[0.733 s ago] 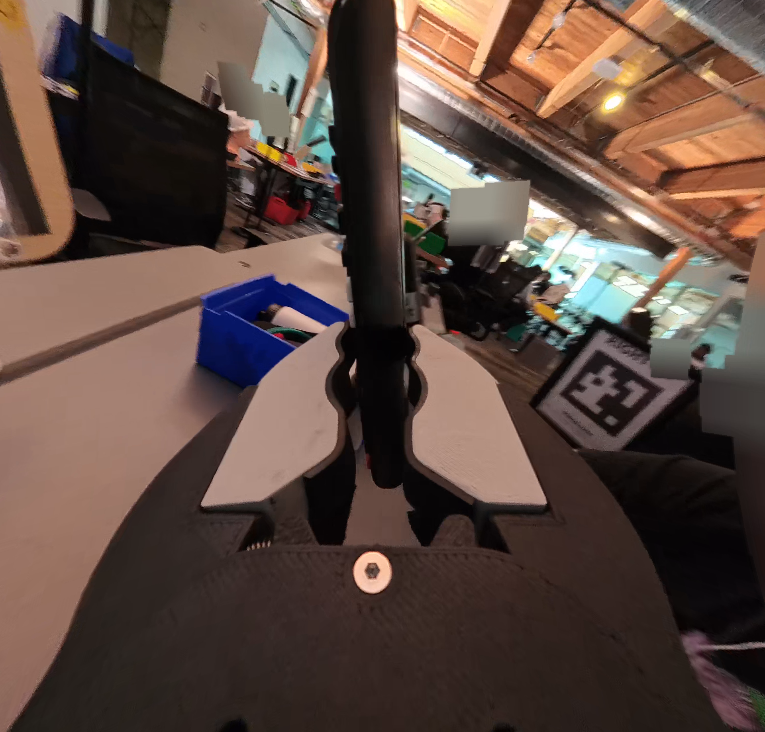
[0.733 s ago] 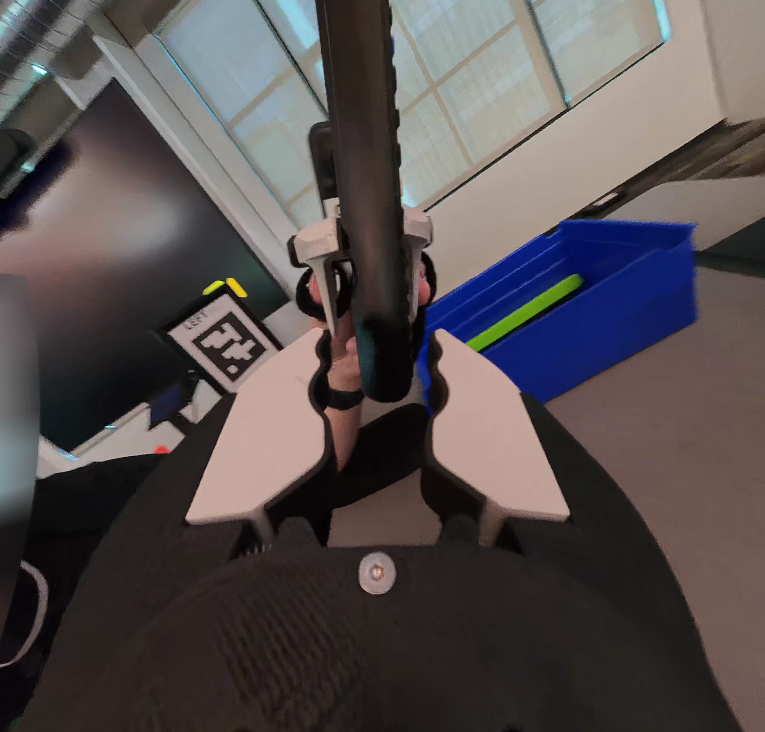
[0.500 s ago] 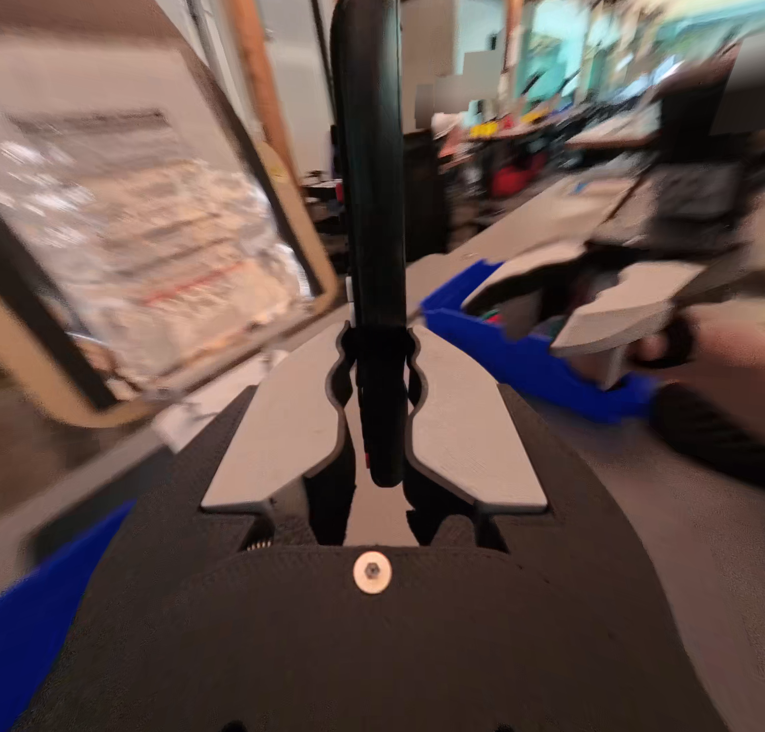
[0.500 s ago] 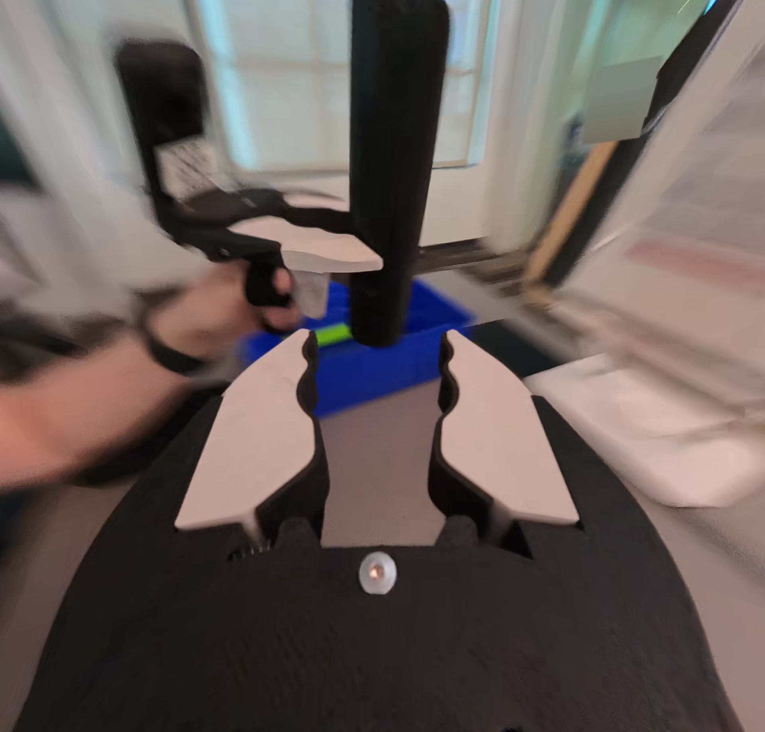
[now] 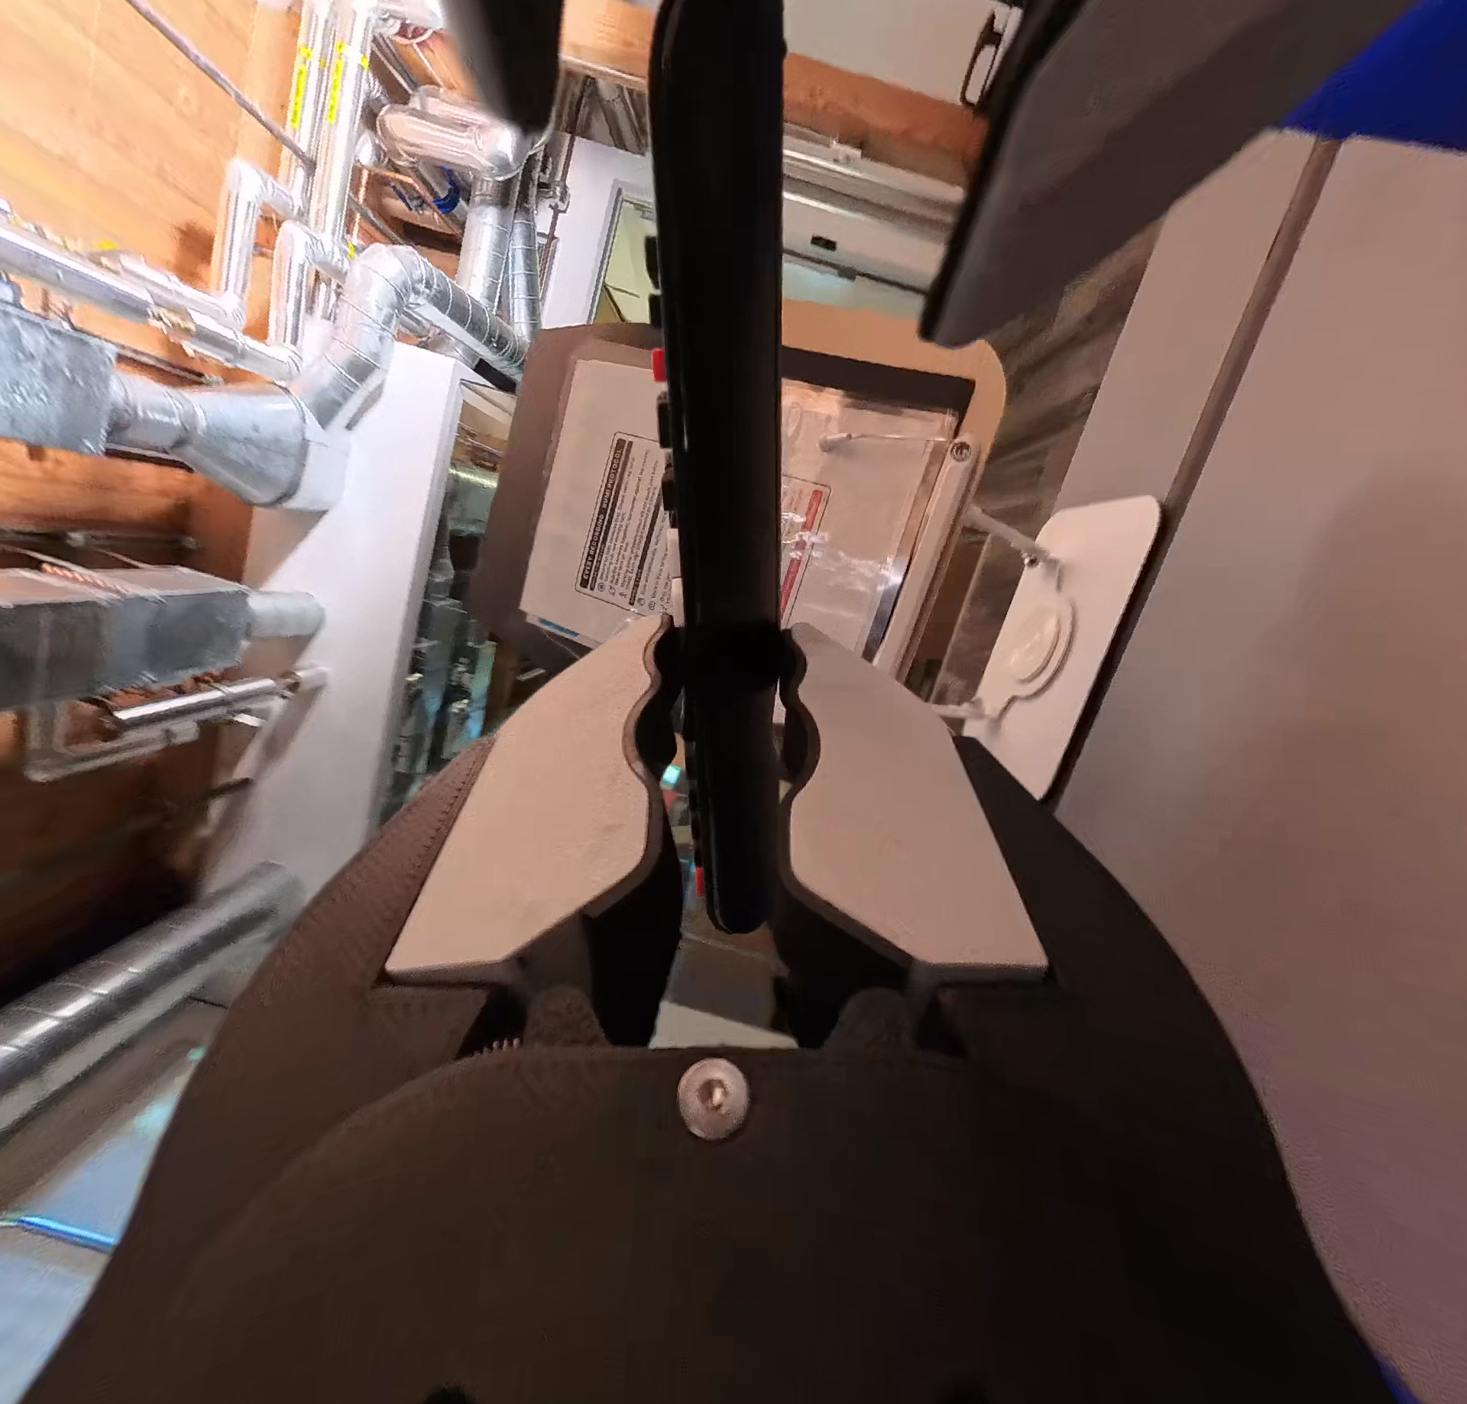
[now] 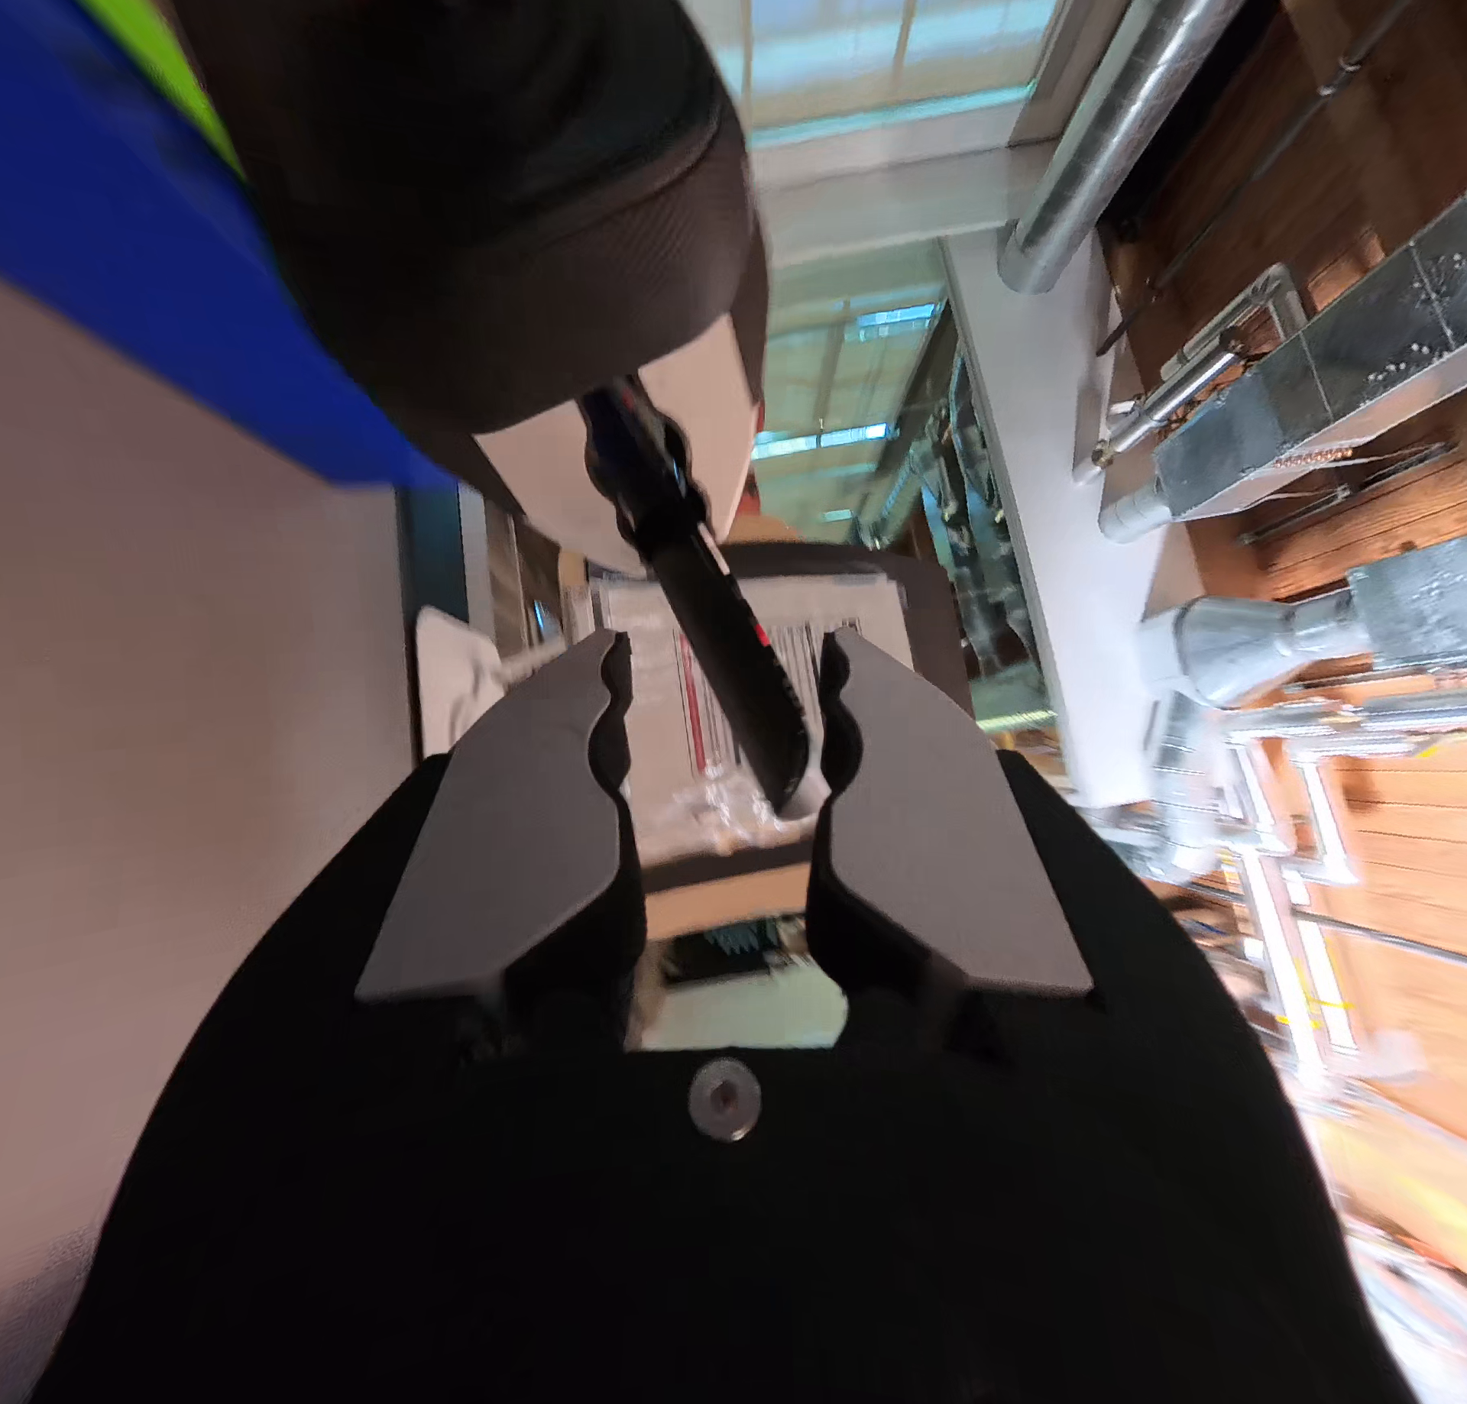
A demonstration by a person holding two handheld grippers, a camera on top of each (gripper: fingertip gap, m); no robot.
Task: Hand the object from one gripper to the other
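A long black remote control [image 5: 718, 334] with small side buttons stands straight out of my left gripper [image 5: 722, 644], which is shut on its lower part. In the right wrist view the left gripper [image 6: 659, 493] comes in from the upper left with the remote [image 6: 730, 652] in it. The remote's free end lies in the gap of my right gripper [image 6: 722, 640]. The right gripper is open, its jaws apart on either side of the remote's end. Its two fingers show blurred at the top of the left wrist view, one of them at the upper right [image 5: 1056, 136].
A blue bin [image 6: 119, 215] holding a green thing [image 6: 135, 56] sits on the grey table [image 6: 159, 652]. The bin's corner [image 5: 1413, 56] and the table [image 5: 1310, 652] also show in the left wrist view. A framed sign board [image 5: 873, 453] stands behind the remote, with a white pad [image 5: 1095, 572] beside it.
Both views have rolled sideways. The right gripper has come around to the remote's free end, which now lies between its open jaws. The left gripper has kept its hold.
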